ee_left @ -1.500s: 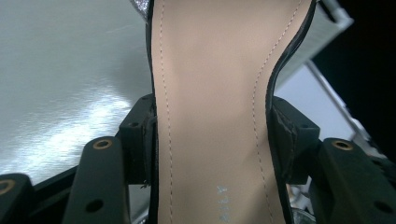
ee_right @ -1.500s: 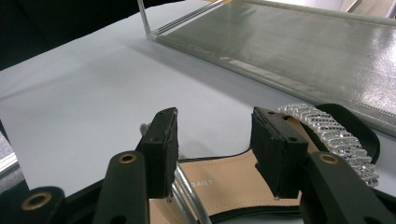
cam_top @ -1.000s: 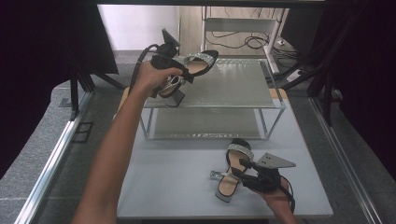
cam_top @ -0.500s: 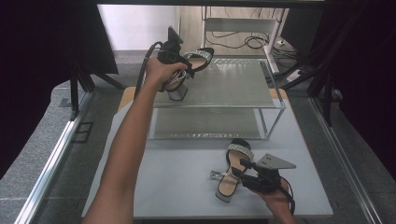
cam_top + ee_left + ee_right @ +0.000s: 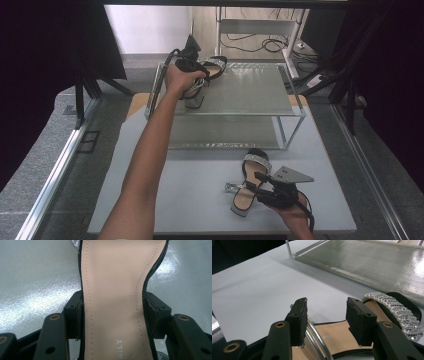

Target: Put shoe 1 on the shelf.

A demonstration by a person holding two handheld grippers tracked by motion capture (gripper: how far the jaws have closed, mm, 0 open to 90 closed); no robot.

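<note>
Two black block-heeled sandals with rhinestone straps and tan insoles are in hand at a pale grey surface [image 5: 200,200] carrying a two-tier metal shoe rack [image 5: 250,95]. On the rack's silver top shelf [image 5: 30,285], the left tool [image 5: 192,67] is clamped across the first sandal [image 5: 207,70]: in the left gripper view its two black pads press against both edges of the tan insole [image 5: 115,302], with the shelf's shiny sheet behind it. The sandal's heel stands on the shelf's left part, toe pointing toward the far side. Near the front edge of the surface, below the rack, the second sandal [image 5: 250,185] lies with its jewelled toe strap [image 5: 397,307] toward the rack. The right tool [image 5: 325,320] sits over that sandal's heel end, its jaws parted either side of the insole and a silver ankle strap [image 5: 317,340], the pads clear of both.
</note>
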